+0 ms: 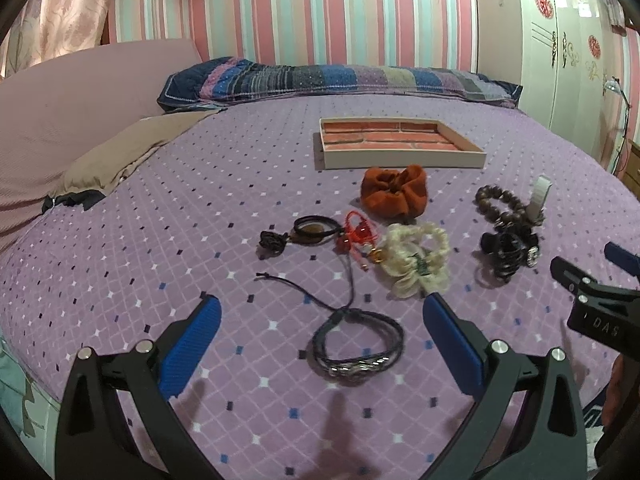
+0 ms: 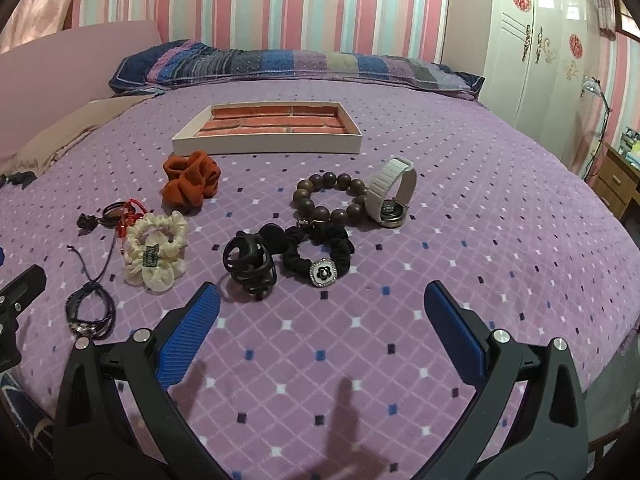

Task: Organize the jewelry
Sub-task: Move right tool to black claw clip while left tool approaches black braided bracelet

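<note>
Jewelry lies scattered on a purple bedspread in front of a shallow white tray (image 1: 404, 159) (image 2: 268, 146) with a brick-pattern lining. My left gripper (image 1: 322, 312) hovers open around a black braided cord bracelet (image 1: 360, 350) (image 2: 91, 314). My right gripper (image 2: 322, 300) is open, just short of a black claw clip (image 2: 250, 266) (image 1: 505, 249) and a black scrunchie (image 2: 320, 258) with a flower charm. Beyond lie a wooden bead bracelet (image 2: 330, 200) (image 1: 502, 202), a white-strapped watch (image 2: 390, 192) (image 1: 538, 196), an orange scrunchie (image 1: 394, 192) (image 2: 191, 183), a cream scrunchie (image 1: 414, 258) (image 2: 156, 250) and a red-cord and black-pendant tangle (image 1: 320, 234) (image 2: 114, 216).
A striped pillow (image 1: 340, 80) (image 2: 296, 66) lies along the far edge of the bed against the striped wall. A pink headboard cushion (image 1: 80, 92) and a tan cloth (image 1: 132, 148) sit at the left. A white wardrobe (image 2: 532, 48) and a wooden drawer unit (image 2: 616, 184) stand at the right.
</note>
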A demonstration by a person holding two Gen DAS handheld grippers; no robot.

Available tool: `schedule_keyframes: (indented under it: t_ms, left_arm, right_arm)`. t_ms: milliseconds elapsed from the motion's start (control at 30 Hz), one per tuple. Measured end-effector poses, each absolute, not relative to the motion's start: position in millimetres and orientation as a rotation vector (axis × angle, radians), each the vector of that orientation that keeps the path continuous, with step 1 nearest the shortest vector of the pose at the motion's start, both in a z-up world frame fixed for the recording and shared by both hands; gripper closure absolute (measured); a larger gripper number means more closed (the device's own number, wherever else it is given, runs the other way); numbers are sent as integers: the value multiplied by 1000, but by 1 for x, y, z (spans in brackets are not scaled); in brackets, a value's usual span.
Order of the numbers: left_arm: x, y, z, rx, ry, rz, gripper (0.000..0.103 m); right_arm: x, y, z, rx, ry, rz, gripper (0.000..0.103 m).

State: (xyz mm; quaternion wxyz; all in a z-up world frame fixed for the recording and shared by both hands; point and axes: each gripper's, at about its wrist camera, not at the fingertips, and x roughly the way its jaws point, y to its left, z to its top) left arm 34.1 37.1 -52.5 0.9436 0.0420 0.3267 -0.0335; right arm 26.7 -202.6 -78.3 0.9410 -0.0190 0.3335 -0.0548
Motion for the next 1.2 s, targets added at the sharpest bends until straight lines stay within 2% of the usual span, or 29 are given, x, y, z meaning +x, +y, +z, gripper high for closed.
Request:
schedule_keyframes:
  t_ms: [333,633,700,833,1000,1200]
  left_arm:
    - [48,55,-85,106,715,-121,4]
    - [62,67,-104,79,760,-156,6]
    - [63,65,-106,84,767,-163,13]
    - [69,66,-114,67,813,-195,22]
    - [71,65,-115,56,834,-229,34]
    - [71,65,-117,44,852,-261,38]
  right_arm:
    - [44,-173,-100,-110,676,-130,4]
    - [62,-171,-112,-107,693,-154,17]
    - [66,-169,-112,-112,695,-154,21]
    - [73,-168,-113,-106,701,-148,27]
    - [82,-164,-117,-101,721,-122,42]
    - [89,-163,-120,-85,740,-94,55]
